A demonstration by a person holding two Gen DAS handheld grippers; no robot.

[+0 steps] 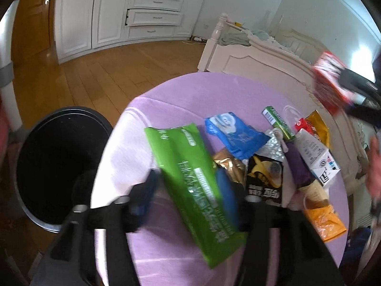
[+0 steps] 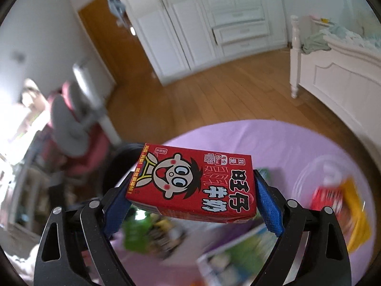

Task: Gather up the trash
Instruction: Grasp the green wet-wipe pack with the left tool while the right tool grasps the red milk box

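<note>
My left gripper (image 1: 188,197) is shut on a long green wrapper (image 1: 188,178) and holds it above the round purple table (image 1: 190,95). A black trash bin (image 1: 54,164) stands on the floor at the table's left. My right gripper (image 2: 193,190) is shut on a red milk carton (image 2: 195,183) and holds it above the table (image 2: 262,143). That carton also shows at the upper right of the left wrist view (image 1: 328,83). Several pieces of trash lie on the table: a blue wrapper (image 1: 233,131), a black banana packet (image 1: 264,178), a white carton (image 1: 314,157), an orange packet (image 1: 326,221).
A white bed frame (image 1: 262,57) stands behind the table. White cabinets (image 1: 119,12) line the far wall across a wooden floor (image 1: 95,71). A chair with grey and pink clothes (image 2: 71,124) stands at the left in the right wrist view.
</note>
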